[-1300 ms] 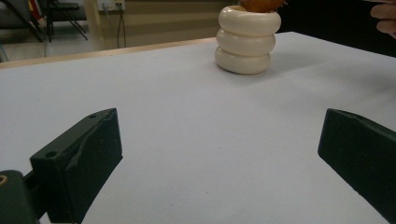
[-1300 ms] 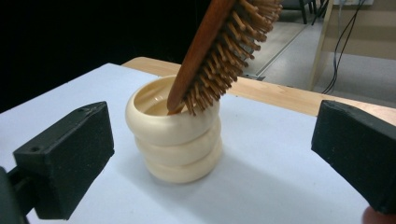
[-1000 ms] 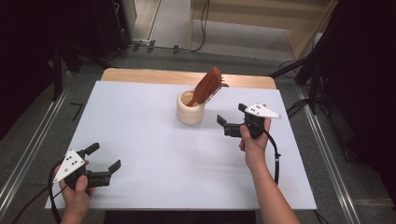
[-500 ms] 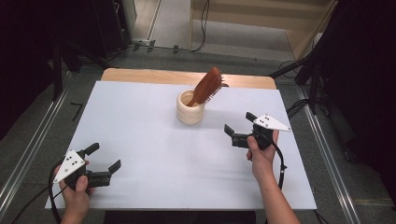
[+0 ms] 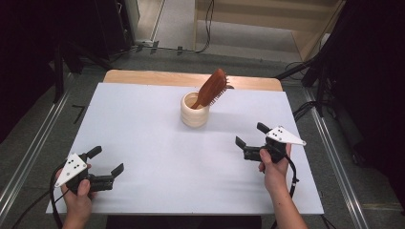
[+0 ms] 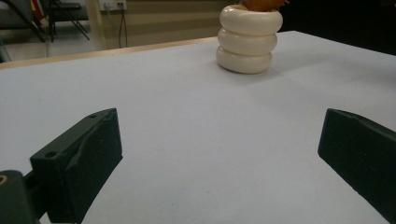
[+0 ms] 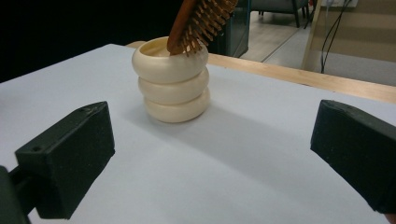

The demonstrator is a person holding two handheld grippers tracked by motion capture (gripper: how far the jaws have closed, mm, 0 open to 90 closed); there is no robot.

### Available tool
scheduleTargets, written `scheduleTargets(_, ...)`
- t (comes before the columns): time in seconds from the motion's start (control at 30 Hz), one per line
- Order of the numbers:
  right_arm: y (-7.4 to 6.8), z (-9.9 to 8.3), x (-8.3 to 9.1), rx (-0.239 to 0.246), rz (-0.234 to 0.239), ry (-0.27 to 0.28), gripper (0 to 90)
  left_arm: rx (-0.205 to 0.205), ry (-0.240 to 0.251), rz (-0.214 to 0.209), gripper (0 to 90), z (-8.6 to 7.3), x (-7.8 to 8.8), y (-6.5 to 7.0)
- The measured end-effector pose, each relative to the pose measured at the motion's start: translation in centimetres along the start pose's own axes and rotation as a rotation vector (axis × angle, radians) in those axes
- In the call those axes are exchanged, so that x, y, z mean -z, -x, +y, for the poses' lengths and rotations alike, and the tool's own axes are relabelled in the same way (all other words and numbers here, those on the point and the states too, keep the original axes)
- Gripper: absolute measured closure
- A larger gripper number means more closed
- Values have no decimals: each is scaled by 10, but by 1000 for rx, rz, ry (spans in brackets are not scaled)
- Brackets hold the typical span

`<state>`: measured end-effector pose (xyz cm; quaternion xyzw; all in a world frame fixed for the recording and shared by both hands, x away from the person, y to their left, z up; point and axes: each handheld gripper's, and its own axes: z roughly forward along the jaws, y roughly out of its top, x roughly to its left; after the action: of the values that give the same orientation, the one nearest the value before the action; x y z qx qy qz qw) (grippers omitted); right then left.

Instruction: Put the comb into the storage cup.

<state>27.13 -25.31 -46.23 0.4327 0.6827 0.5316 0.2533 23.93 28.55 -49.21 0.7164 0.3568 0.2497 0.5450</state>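
High view shows the hairbrush (image 5: 212, 88) leaning in the cup (image 5: 194, 112) near the desk's (image 5: 143, 124) far edge; right claw (image 5: 248, 140) and left claw (image 5: 106, 164) both spread, empty. Best retreat low without nudging the cup.

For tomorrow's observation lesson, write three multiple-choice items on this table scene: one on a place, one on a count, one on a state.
1. Where is the brown wooden hairbrush?
A. flat on the white table top
B. standing in the cream ringed ceramic holder
C. in a claw

2. How many stacked rings form the holder's wall?
A. three
B. five
C. one

3. How do the jaws of the right claw stand?
A. shut on the brush
B. shut on nothing
C. open on nothing

Key: 1 B, the brush leans out of the holder's mouth in the high view; 2 A, the left gripper view shows three bulges; 3 C, the right gripper view shows its jaws wide apart over bare table.
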Motion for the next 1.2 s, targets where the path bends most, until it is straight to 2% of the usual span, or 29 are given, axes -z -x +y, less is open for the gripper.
scheduleTargets(1.2, 18, -35, 57, 9, -59, 31, 0, -4, -3, 7, 0, 0, 0, 1)
